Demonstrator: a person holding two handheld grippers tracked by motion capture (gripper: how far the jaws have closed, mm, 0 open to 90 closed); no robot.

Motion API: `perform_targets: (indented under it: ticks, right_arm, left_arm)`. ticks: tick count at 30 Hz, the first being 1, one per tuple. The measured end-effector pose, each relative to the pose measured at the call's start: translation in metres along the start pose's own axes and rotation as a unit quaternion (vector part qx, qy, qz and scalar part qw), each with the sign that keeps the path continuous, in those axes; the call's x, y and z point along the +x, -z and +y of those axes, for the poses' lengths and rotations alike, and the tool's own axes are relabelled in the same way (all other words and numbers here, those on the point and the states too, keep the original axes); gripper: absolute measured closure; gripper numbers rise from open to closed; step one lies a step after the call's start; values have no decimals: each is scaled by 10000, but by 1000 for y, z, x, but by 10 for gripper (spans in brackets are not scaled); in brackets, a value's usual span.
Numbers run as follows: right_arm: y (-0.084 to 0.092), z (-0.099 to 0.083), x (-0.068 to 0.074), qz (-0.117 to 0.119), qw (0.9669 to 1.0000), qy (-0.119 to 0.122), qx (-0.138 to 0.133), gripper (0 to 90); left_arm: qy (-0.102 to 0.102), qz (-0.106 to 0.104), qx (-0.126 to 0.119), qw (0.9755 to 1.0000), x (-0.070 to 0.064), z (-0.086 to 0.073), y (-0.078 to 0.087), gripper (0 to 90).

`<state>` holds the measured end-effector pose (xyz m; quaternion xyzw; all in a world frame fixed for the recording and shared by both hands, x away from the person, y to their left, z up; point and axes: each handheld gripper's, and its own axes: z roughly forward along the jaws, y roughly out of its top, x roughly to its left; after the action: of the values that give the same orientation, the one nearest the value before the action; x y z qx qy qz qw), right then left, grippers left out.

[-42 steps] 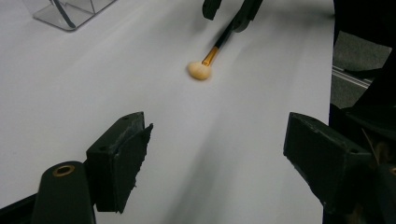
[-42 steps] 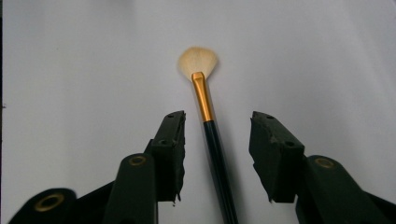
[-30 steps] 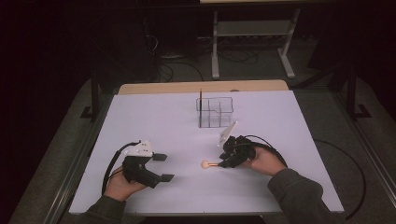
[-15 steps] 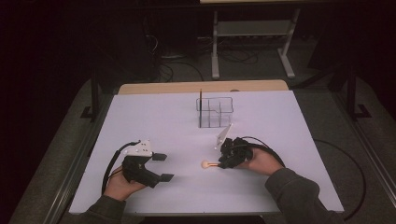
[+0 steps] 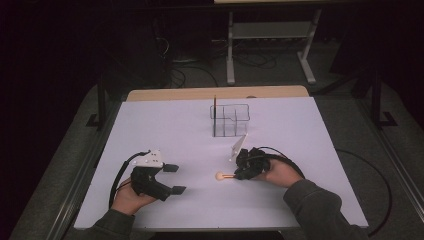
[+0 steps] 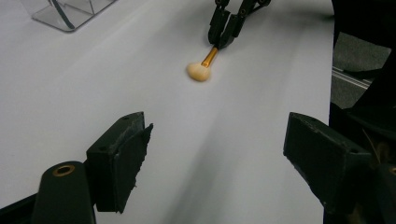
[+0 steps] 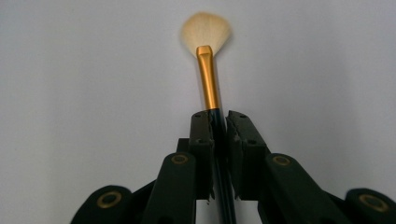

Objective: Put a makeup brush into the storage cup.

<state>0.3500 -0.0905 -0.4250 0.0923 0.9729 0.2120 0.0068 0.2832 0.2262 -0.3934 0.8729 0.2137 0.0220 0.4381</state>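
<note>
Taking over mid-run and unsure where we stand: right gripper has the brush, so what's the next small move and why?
Probably lift the brush a little off the table. The right gripper is shut on its dark handle, the bristles lie low at the white surface, and the clear organizer stands farther back. The left gripper is open and idle.

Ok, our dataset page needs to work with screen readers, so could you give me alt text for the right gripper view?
The right claw, its two black jaws shut on the dark handle of a small makeup brush with a gold metal ferrule and pale fan-shaped bristles, holds it pointing away from the camera. Behind it lies a plain white table surface.
</note>
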Motion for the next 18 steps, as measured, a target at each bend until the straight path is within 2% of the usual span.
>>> perform_targets:
  ticks: [3, 5, 18]
  right_arm:
    - [0, 1, 1, -67, 9999, 82, 33, 813]
    - [-1, 2, 2, -89, 9999, 112, 53, 818]
    - [0, -1, -2, 51, 10000, -23, -19, 829]
  left_arm:
    - [60, -8, -7, 10000, 2, -2, 0, 210]
    - [32, 6, -29, 10000, 2, -1, 1, 210]
    - [47, 15, 14, 10000, 4, -2, 0, 212]
